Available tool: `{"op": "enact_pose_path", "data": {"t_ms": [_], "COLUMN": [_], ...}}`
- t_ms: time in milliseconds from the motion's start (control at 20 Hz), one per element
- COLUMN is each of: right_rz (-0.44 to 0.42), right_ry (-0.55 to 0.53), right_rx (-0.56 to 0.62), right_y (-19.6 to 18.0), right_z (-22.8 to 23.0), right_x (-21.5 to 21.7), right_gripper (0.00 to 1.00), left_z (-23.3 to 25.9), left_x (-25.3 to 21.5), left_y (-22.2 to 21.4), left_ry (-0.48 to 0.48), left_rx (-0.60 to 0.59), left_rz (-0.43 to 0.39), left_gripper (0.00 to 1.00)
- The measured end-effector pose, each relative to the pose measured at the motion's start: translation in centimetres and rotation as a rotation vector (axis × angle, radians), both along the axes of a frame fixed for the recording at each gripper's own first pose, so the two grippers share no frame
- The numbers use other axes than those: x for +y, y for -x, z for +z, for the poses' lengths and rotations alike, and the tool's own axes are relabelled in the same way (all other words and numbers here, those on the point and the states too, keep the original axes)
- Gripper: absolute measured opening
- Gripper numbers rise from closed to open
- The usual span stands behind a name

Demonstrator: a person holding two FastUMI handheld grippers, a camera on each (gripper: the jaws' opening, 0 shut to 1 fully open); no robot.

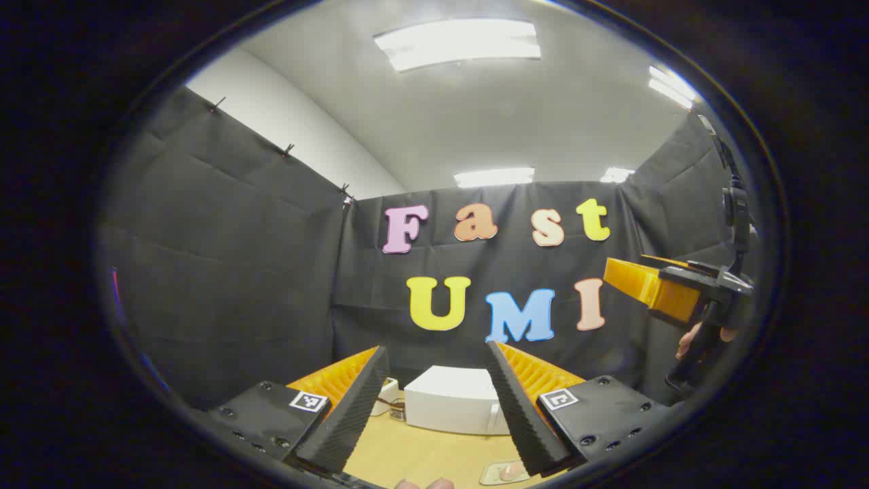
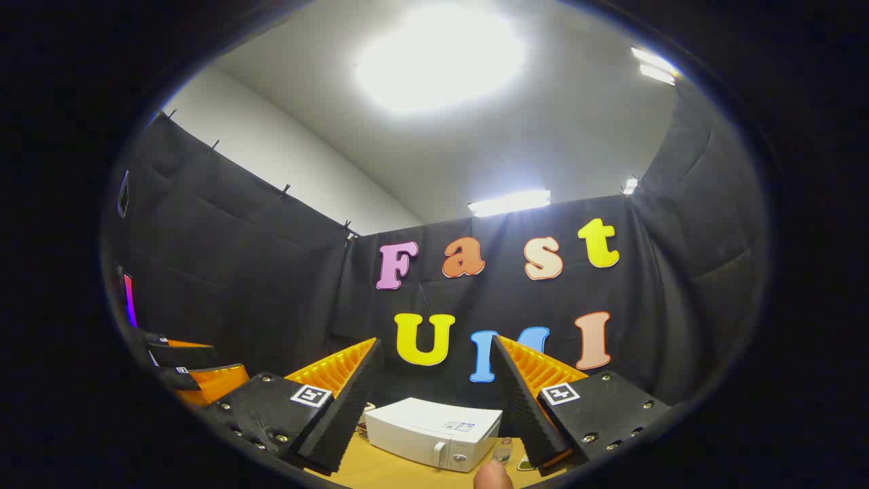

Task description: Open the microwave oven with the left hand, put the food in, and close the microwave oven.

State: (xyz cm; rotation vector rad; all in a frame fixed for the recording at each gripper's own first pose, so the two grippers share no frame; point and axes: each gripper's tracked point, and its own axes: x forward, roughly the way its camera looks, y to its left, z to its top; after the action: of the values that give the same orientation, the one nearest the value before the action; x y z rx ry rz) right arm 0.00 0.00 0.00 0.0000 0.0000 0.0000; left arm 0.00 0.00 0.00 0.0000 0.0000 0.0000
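I hold both grippers, left (image 1: 434,380) and right (image 2: 434,377), spread wide and empty above the closed white microwave (image 2: 434,426) on the wooden table (image 1: 421,455).

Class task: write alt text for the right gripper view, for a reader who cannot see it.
A closed white microwave oven sits on a wooden table, framed between the right tool's open fingers, which hold nothing. The left tool shows at the far left edge, before the booth's black cloth wall under bright ceiling lights.
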Motion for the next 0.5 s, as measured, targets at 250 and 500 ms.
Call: {"op": "enact_pose_path", "data": {"t_ms": [250,500], "right_rz": [-0.114,-0.153], "right_ry": [-0.045,0.17], "right_rx": [-0.001,0.071], "right_y": [0.5,1.4], "right_z": [-0.2,-2.0], "right_x": [-2.7,-3.8], "right_gripper": [0.96,0.96], "left_z": [0.5,-0.4], "left_x": [0.4,1.0], "left_y": [0.1,0.4], "left_ry": [0.004,0.019], "left_rx": [-0.021,-0.013], "left_rz": [0.017,0.031], "left_gripper": [0.96,0.97]}}
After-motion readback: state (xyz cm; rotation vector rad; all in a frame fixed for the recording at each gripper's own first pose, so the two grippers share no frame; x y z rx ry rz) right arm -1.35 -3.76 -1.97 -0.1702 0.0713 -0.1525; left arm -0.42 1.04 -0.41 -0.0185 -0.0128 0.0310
